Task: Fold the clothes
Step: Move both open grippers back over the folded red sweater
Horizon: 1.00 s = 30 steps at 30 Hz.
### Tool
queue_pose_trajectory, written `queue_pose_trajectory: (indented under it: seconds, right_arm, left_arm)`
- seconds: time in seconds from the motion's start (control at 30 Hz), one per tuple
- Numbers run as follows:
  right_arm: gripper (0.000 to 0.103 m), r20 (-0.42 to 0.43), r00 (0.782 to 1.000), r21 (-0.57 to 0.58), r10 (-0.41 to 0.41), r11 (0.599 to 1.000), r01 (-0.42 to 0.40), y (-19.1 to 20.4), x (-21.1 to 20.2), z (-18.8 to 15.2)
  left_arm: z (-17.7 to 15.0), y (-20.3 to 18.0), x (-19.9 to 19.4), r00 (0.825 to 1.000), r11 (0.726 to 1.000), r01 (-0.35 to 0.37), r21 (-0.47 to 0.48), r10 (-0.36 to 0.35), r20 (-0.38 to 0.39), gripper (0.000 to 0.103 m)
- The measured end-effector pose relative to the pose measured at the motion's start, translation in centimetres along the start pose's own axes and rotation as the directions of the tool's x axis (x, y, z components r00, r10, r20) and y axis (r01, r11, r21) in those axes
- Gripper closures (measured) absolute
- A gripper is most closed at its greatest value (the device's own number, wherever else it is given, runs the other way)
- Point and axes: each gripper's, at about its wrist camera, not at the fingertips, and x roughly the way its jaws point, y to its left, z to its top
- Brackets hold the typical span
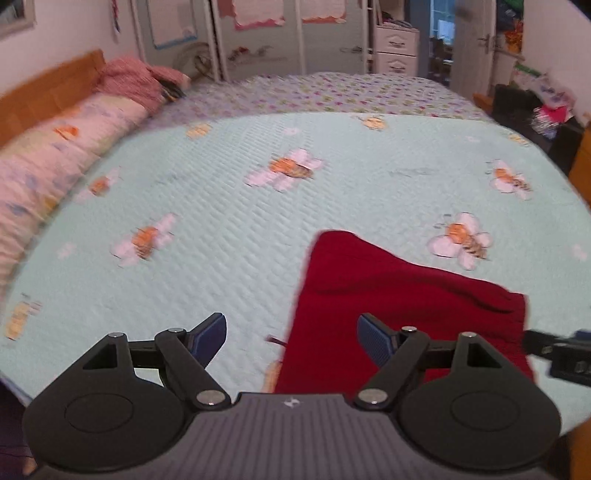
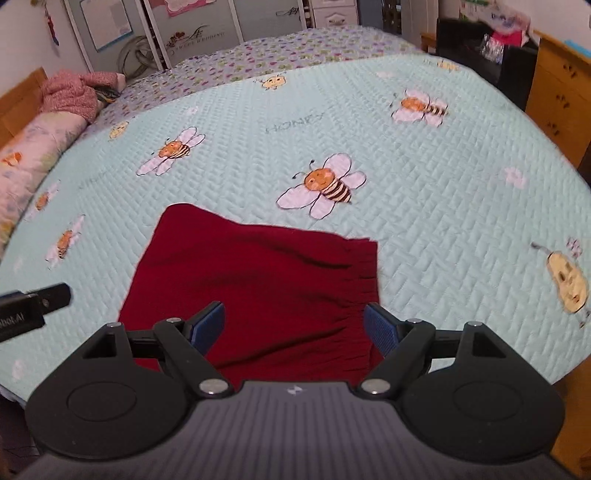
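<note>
I see a dark red garment [image 2: 255, 280] on a mint quilt [image 2: 424, 206] printed with orange-striped bees, blue pads [image 2: 380, 328]

- Your bed wears a pale green quilt [image 2: 443, 192] printed with bees and the word HONEY.
- Beyond it, a floral sheet [image 2: 295, 51] covers the far half.
- Along your left lies a long pastel bolster [image 1: 55, 158], a pink blanket [image 1: 129, 79] bunched at its far end.
- Wardrobe doors [image 1: 258, 33] stand far behind; a wooden dresser [image 2: 557, 92] stands right.
</note>
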Motion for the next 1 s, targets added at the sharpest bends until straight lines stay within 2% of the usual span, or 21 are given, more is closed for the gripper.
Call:
queue_pose_trajectory:
  seconds: [0.1, 0.17, 0.23, 0.3, 0.37, 0.43, 0.5, 0.73, 0.87, 1.0]
  right_arm:
    - [0.020, 0.149, 0.989, 0.000, -0.013, 1.000, 0.013, 0.4, -2.1, -0.4]
    - [0.019, 0.265, 0.964, 0.012, -0.022, 1.000, 0.020, 0.4, -3.6, -0.7]
    - [0.011, 0.303, 0.953, 0.016, -0.024, 1.000, 0.020, 0.3, -4.0, -0.9]
    - [0.010, 0.221, 0.975, 0.012, 0.003, 1.000, -0.006, 0.3, -2.9, -0.8]
    - [0.010, 0.081, 0.995, 0.049, 0.059, 0.997, -0.063, -0.2, -0.9, -0.7]
    - [0.010, -0.009, 0.996, 0.095, 0.084, 0.992, -0.083, -0.5, 0.5, -1.1]
    - [0.010, -0.068, 0.996, 0.082, 0.066, 0.995, -0.060, -0.3, 1.5, -1.2]
    - [0.010, -0.180, 0.984, 0.067, 0.013, 0.998, -0.001, 0.7, 3.0, -0.3]
    - [0.010, -0.209, 0.977, 0.029, -0.050, 0.998, 0.057, 1.6, 4.0, 0.5]
    - [0.010, -0.230, 0.972, 0.039, -0.039, 0.998, 0.050, 1.8, 4.8, 0.8]
  left_arm:
    - [0.3, -0.2, -0.9, 0.999, 0.999, -0.040, 0.021, 0.039, 0.036, 0.022]
    - [0.6, -0.1, -1.6, 0.998, 1.000, -0.018, 0.014, 0.018, 0.053, 0.022]
    - [0.7, 0.0, -2.2, 0.997, 1.000, 0.004, -0.003, -0.004, 0.073, 0.022]
    - [0.9, 0.1, -2.3, 0.997, 1.000, 0.022, -0.016, -0.020, 0.071, 0.022]
    - [1.1, 0.1, -1.5, 0.999, 0.999, 0.045, -0.019, -0.044, 0.023, 0.022]
    - [1.1, 0.2, 0.0, 0.994, 0.996, 0.085, -0.038, -0.088, -0.067, 0.022]
    - [0.7, 0.4, 1.4, 0.983, 0.992, 0.108, -0.064, -0.116, -0.140, 0.022]
    - [-0.3, -0.4, 4.6, 0.951, 0.998, 0.053, -0.019, -0.057, -0.303, 0.022]
    - [0.2, -0.5, 5.8, 0.933, 0.999, 0.042, -0.014, -0.044, -0.357, 0.022]
    - [0.5, -0.8, 6.4, 0.917, 0.999, 0.046, -0.019, -0.050, -0.396, 0.022]
